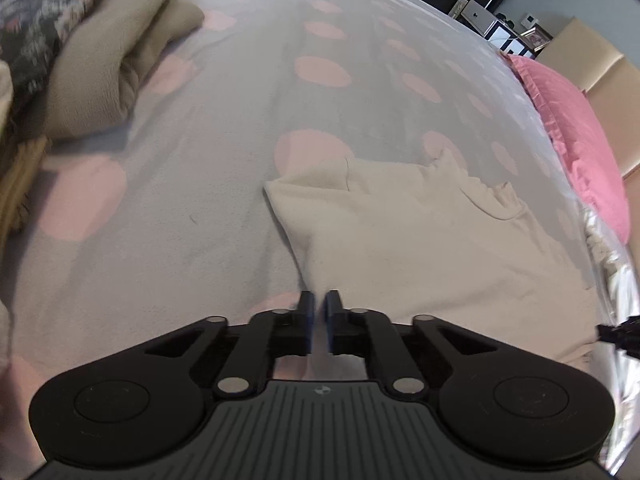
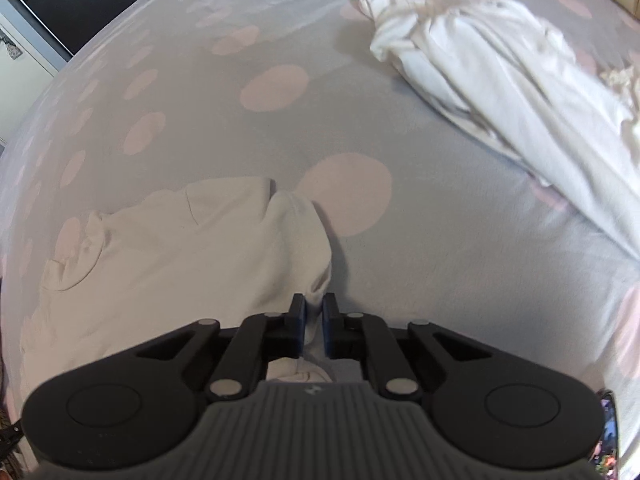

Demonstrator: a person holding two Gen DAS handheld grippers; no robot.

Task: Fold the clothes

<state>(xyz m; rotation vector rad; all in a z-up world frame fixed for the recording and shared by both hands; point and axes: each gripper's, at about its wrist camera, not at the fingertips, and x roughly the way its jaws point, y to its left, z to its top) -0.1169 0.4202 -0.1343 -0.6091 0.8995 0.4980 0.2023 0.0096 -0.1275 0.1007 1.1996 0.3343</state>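
A home bedroom is shown: a bed (image 1: 224, 128) is covered by a grey sheet printed with pink dots, and a pink frilled pillow (image 1: 576, 128) is seen at its edge. Folded towels or blankets (image 1: 120, 64) are stacked at one side, while loose pale garments (image 2: 500, 76) are spread across the sheet. Framed pictures (image 1: 534, 38) and cardboard boxes (image 1: 600, 64) are visible beyond the bed.

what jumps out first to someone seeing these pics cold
A cream top lies flat on a grey bedspread with pink dots, each claw pinching a near side edge: left claw, right claw. A rumpled white garment sprawls at the far right, and a folded tan one sits at the far left.
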